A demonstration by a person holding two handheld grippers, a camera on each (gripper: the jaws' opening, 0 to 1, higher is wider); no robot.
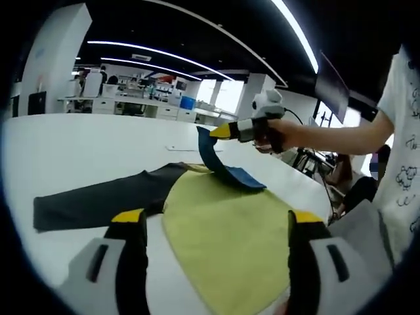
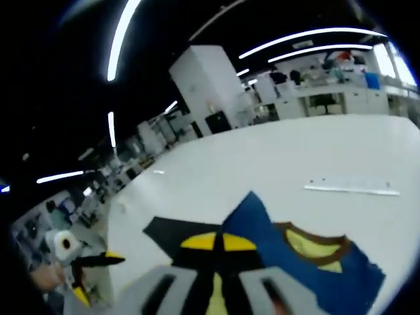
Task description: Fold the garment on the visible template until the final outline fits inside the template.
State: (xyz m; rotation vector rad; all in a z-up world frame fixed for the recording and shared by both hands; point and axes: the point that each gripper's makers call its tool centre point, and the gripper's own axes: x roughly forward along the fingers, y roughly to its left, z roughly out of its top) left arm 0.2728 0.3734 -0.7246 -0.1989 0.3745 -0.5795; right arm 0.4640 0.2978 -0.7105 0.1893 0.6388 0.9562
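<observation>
Lying on the white tabletop (image 1: 79, 144): yellow-bodied garment with dark grey and blue sleeves (image 1: 230, 230), its blue sleeve (image 1: 213, 161) pinched and lifted by the closed yellow-tipped right tool (image 2: 221, 243), with the left tool (image 1: 216, 216) hovering over the yellow cloth, jaws wide apart, empty.

garment (image 1: 203, 223): mostly yellow across the body, dark grey sleeve out to one side, blue on the lifted sleeve, brownish trim round the neck
table (image 1: 85, 144): plain white all over
left gripper (image 1: 216, 226): grey-white body, black jaws, yellow tips
right gripper (image 2: 218, 244): same deal, black jaws with yellow tips
person's shirt (image 1: 405, 157): white with little dark doodle prints
</observation>
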